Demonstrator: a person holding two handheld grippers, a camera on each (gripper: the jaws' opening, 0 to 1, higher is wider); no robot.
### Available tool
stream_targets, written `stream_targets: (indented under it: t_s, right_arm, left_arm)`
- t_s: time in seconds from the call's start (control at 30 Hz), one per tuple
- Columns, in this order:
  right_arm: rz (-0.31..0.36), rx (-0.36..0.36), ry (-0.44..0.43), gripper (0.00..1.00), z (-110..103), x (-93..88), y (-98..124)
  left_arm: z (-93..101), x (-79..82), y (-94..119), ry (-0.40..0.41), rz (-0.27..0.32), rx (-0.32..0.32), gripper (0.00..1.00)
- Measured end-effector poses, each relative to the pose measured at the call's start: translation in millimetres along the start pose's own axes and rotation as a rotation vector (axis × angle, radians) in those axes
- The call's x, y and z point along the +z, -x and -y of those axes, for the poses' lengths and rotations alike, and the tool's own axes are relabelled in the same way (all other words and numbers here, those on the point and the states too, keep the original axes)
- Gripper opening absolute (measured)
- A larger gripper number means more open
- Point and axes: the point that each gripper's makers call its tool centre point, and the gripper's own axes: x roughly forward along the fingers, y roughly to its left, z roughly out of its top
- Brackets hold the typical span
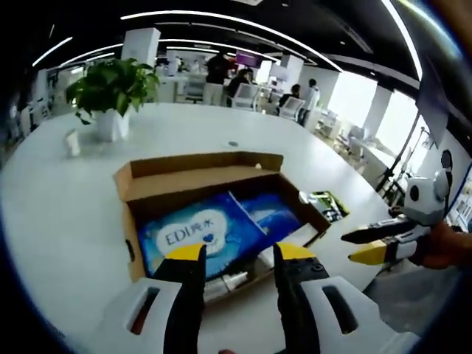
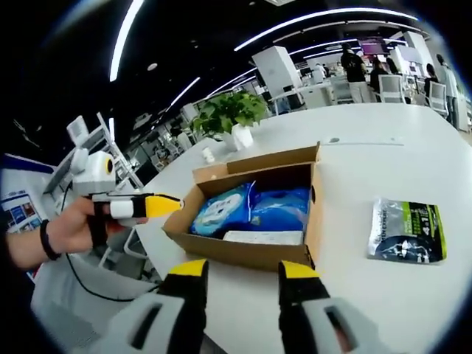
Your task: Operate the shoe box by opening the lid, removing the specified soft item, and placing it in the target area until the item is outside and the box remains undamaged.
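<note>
Box lid open; left gripper and right gripper both released, empty. Next, probably: grasp blue packet (soft).

Open shoe box on table, soft packs inside, pouch beside, potted plant behind.

Bright ceiling strip lights, daylight from windows; strong fisheye bending at edges; slight blur, soft shadows.
</note>
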Motion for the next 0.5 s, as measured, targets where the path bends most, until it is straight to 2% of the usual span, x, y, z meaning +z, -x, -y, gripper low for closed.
stream_targets:
  t_s: [0.17,0.3,0.37,0.5]
  right_arm:
    - [-0.019,0.016,0.003,0.35,-2.6,-1.6,-3.3]
    - [-0.022,0.026,0.004,0.35,-4.5,4.9,-7.9]
    - [-0.026,0.029,0.013,0.35,-5.2,8.7,-12.2]
    - [-0.028,0.038,0.029,0.35,-7.5,19.2,-20.0]
  left_arm:
    - [-1.9,-0.7,-0.5,0.007,-0.003,-0.001,0.36]
    - [-3.1,0.1,0.1,0.014,0.001,0.005,0.36]
    - [-6.8,-3.5,-0.5,0.006,-0.017,0.024,0.37]
    - [-8.2,-1.3,0.7,0.021,-0.006,0.025,0.37]
